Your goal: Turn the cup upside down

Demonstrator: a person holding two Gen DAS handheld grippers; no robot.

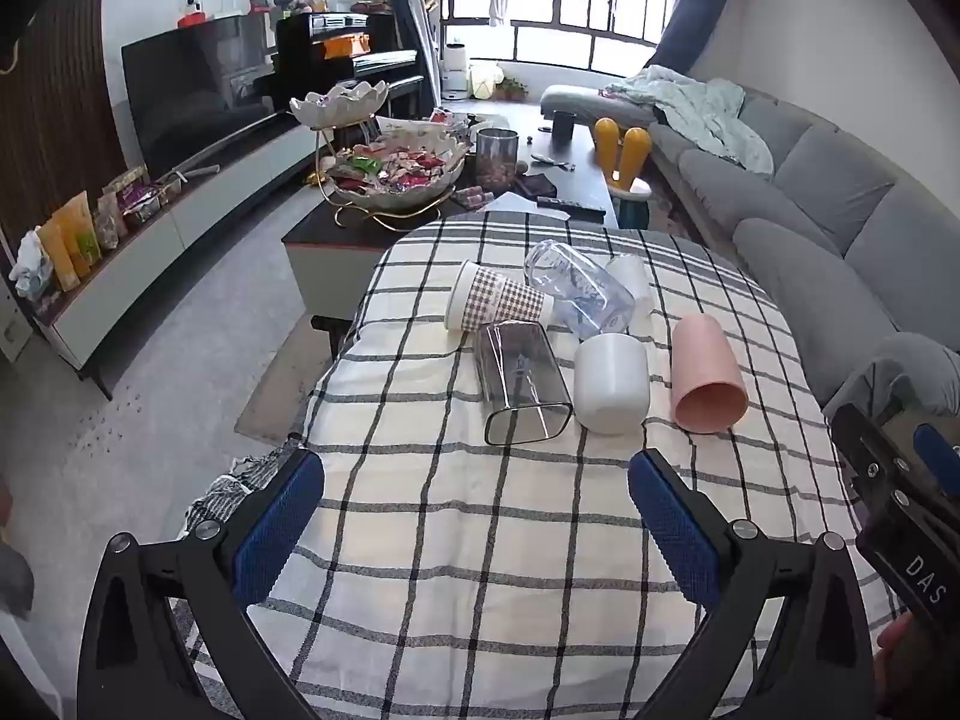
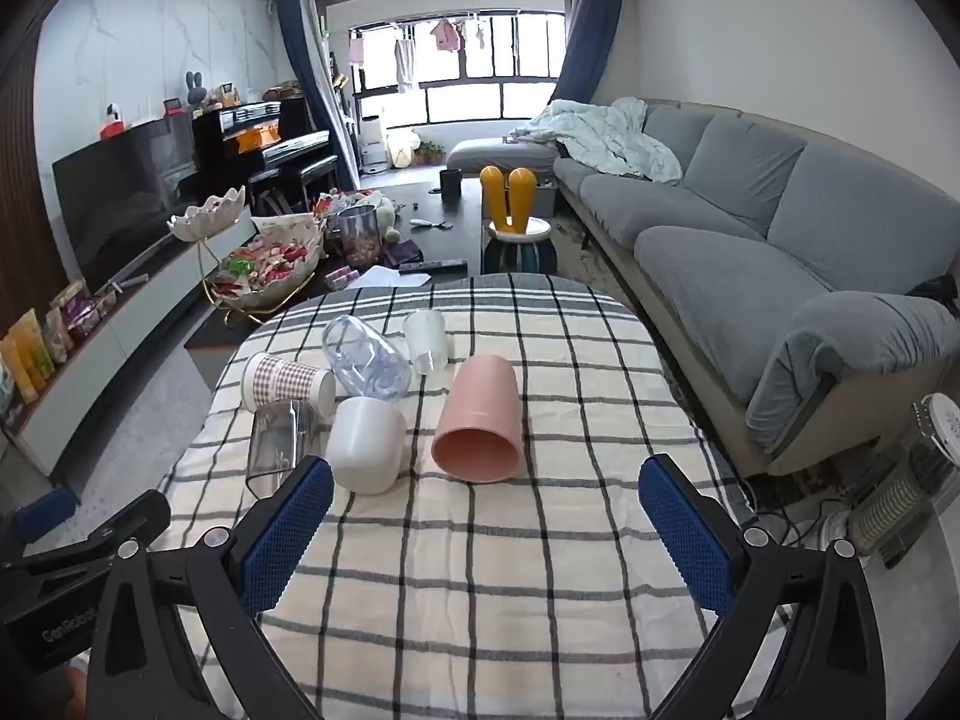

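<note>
Right wrist only: fan (image 2: 918, 468) beside sofa (image 2: 780, 276).

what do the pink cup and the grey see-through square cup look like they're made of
The pink round cup looks like matte plastic: opaque, even colour, no glare. The grey transparent square cup looks like glossy clear plastic, possibly glass: the checked cloth shows through.
</note>
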